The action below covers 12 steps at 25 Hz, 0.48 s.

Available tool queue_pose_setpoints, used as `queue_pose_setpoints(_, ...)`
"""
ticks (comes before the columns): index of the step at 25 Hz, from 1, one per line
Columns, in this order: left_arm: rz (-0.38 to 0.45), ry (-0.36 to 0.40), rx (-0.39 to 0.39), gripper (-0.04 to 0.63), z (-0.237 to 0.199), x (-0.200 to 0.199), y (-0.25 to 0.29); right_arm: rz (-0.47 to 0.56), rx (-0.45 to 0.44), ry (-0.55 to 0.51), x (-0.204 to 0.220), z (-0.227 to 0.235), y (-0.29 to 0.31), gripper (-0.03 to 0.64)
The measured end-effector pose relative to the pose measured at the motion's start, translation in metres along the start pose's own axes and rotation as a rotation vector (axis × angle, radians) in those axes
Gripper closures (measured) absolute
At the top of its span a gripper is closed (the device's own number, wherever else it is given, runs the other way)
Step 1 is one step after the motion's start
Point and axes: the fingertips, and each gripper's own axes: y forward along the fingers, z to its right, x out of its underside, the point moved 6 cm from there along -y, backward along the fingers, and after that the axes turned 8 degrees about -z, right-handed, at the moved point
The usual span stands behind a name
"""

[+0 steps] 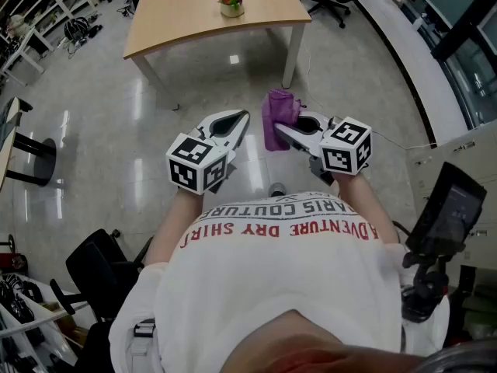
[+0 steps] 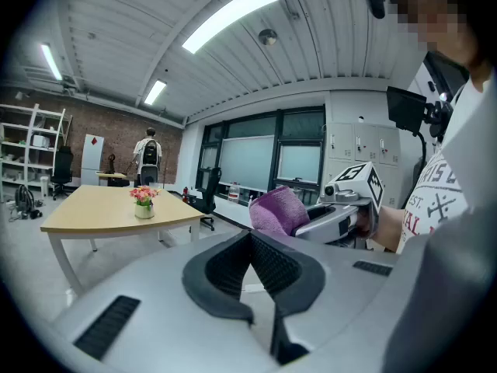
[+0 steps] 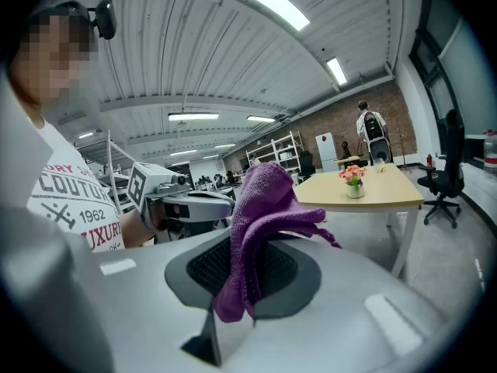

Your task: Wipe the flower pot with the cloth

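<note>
- right gripper [image 1: 286, 129] is pinching the purple cloth [image 1: 277, 116], which is bunched up and hangs out past the jaws
- left gripper [image 1: 242, 120] is pressed together with nothing in it
- both are held out in front of the person's chest, side by side, near each other but not touching
- flower pot [image 1: 231, 8] sits on the wooden counter [image 1: 178, 22] across the floor, well apart from both grippers
- progress: cloth is in hand and that's all; pot untouched, no wiping begun as far as i can see
- left to do, my read: close in on the counter, bring the cloth onto the pot, wipe it
</note>
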Motion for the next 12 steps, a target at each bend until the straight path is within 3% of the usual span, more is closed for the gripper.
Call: queue_pose_setpoints(12,-0.004,0.005,0.003,0.592,0.0046,-0.0001,-0.0028,0.026,-0.005,0.021,0.0011,-0.0031,-0.0033,0.569)
